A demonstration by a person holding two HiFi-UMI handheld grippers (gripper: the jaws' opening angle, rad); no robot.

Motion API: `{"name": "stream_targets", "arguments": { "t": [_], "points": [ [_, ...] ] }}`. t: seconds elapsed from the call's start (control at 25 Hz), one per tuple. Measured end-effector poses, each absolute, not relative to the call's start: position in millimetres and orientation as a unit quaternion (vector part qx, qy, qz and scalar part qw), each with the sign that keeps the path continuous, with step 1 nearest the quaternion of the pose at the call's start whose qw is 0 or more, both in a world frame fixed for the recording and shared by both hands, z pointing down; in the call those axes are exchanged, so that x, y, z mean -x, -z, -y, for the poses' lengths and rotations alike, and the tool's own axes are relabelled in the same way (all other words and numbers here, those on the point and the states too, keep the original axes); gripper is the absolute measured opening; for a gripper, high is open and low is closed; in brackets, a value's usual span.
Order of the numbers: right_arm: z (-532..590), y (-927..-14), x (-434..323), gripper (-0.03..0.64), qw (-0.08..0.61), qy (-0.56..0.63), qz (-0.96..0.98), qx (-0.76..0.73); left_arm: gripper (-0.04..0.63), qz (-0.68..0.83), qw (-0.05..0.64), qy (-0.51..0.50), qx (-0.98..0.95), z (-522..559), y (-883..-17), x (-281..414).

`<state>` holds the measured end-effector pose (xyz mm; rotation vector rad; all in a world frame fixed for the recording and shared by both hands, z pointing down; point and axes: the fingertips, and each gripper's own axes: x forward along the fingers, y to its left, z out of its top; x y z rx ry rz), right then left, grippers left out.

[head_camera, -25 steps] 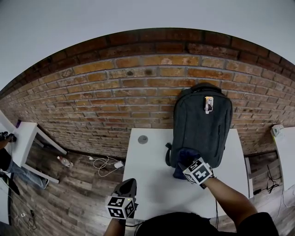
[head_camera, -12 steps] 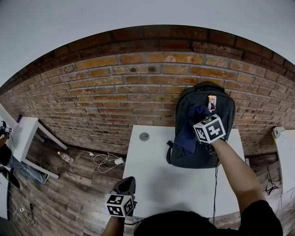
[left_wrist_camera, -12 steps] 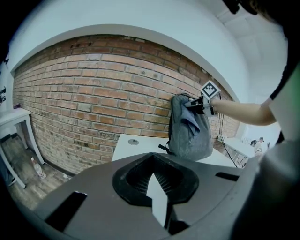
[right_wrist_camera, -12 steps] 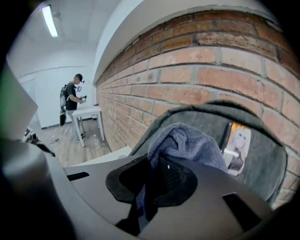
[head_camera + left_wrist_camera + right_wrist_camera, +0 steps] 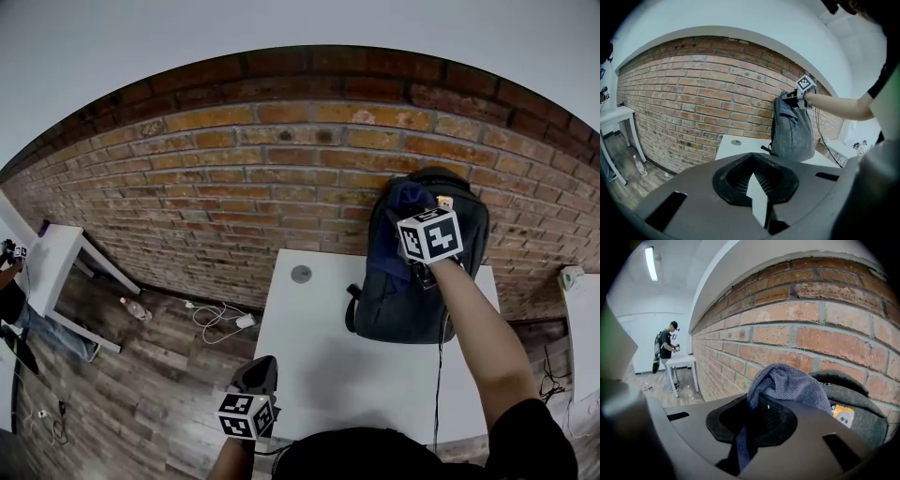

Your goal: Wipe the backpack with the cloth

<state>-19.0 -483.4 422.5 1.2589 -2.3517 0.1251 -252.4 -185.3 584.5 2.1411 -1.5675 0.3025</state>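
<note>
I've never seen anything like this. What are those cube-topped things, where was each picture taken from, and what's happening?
No robot: a person holds a gripper in each hand; the patterned cubes belong to them. One picture comes from a head camera looking down, the others from cameras on each gripper. A grey backpack stands on a white table against a brick wall, with a small round disc nearby. The right gripper clamps a blue cloth at the backpack's top. The left gripper holds nothing, low near the table's front corner.
</note>
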Motion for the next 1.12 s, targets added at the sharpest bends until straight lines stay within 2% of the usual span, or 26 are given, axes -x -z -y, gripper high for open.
{"name": "stream_targets", "arguments": {
  "t": [0.4,0.6,0.8,1.12],
  "points": [
    [478,-406,32,0.04,0.206,-0.032,0.869,-0.448,-0.003,0.584,0.237,-0.107,-0.769,174,-587,269],
    [501,-383,42,0.04,0.188,-0.032,0.851,-0.49,-0.003,0.593,0.235,-0.104,-0.763,170,-584,277],
    [528,-383,16,0.04,0.195,-0.063,0.795,-0.571,-0.003,0.608,0.24,-0.101,-0.749,159,-587,291],
    [510,-397,35,0.04,0.23,-0.046,0.801,-0.551,-0.003,0.613,0.242,-0.097,-0.746,156,-590,294]
  ]
}}
